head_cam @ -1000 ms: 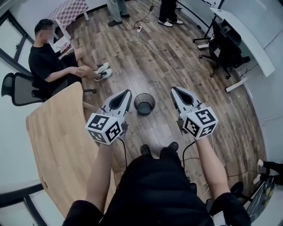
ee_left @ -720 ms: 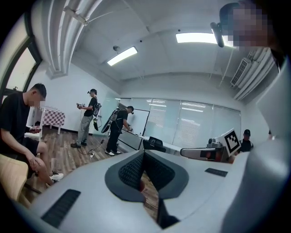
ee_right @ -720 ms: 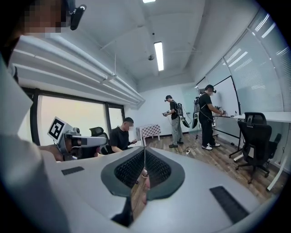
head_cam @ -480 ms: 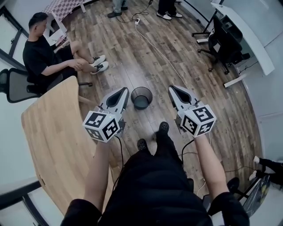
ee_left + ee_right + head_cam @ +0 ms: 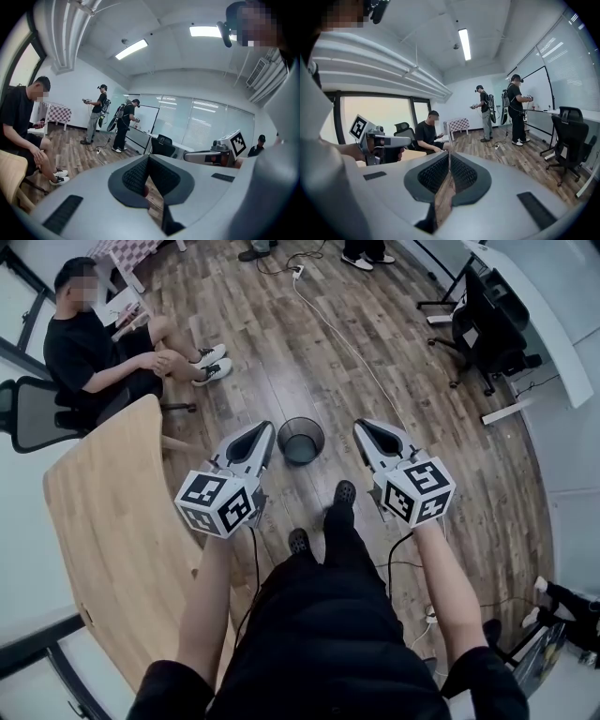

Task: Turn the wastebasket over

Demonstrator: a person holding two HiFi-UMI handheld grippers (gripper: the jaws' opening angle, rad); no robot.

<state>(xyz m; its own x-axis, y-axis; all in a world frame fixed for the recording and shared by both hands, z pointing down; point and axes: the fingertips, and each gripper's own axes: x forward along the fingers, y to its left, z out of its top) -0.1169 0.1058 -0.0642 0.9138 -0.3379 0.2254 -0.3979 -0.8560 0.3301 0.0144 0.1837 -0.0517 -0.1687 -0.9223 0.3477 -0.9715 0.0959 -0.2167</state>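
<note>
Both forearms reach forward side by side, tilted slightly down. The left gripper (image 5: 268,427) and right gripper (image 5: 359,425) have their jaws pressed together with nothing between them. Between and just past their tips the wastebasket (image 5: 291,452) stands upright on the floor, mouth up, long axis vertical

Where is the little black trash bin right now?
In the head view the wastebasket stands on the wood floor near the middle, seen between the tips of the left gripper and the right gripper.
</note>
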